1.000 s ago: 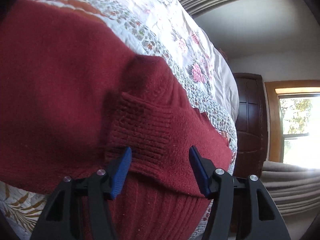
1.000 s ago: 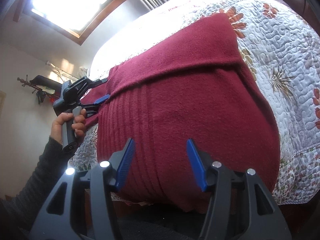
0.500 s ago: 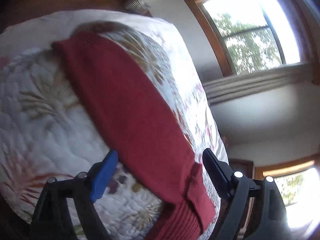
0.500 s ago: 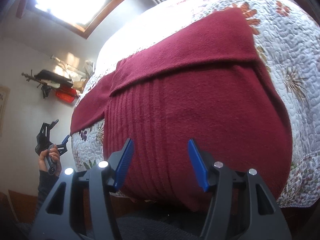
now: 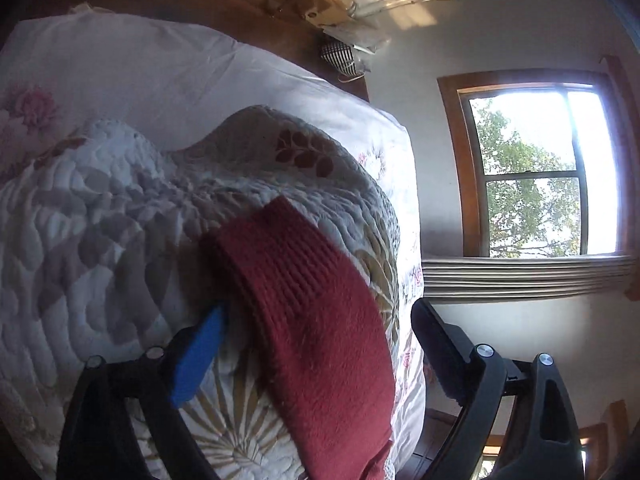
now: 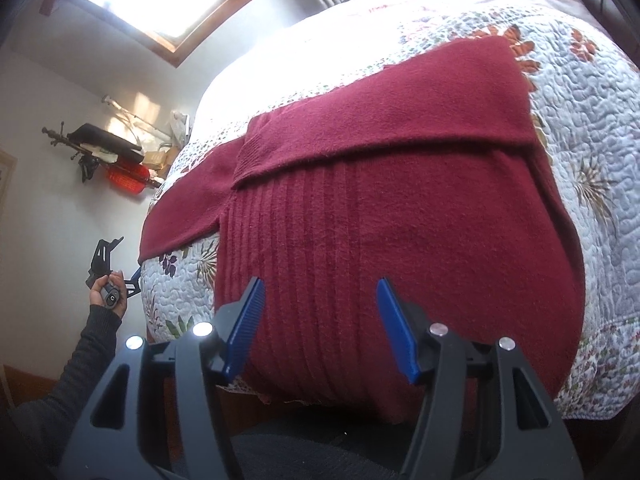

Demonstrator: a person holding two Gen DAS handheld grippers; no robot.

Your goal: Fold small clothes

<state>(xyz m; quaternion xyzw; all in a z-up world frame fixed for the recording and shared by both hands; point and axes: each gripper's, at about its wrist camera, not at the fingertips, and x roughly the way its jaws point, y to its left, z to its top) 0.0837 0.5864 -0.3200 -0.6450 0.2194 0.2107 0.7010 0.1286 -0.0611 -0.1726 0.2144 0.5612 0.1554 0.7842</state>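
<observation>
A dark red knitted sweater point(image 6: 400, 240) lies spread on the quilted bed. One sleeve point(image 6: 380, 128) is folded across its body, and the other sleeve point(image 6: 180, 216) stretches out to the left. In the left wrist view that outstretched sleeve point(image 5: 320, 320) runs away from me to its ribbed cuff point(image 5: 272, 248). My left gripper point(image 5: 320, 340) is open with one finger on each side of the sleeve. My right gripper point(image 6: 320, 320) hangs open just over the sweater's lower ribbed part, holding nothing.
A floral quilt point(image 6: 592, 128) covers the bed, with a white pillow point(image 5: 140, 64) at the dark wooden headboard. A hand point(image 6: 106, 292) holds the left gripper off the bed's left edge. Wall racks point(image 6: 104, 152) and a window point(image 5: 532, 168) lie beyond.
My left gripper left the folded sleeve's cuff, swung off the bed's left side and now straddles the outstretched sleeve. The right gripper has stayed open over the hem, nearly still.
</observation>
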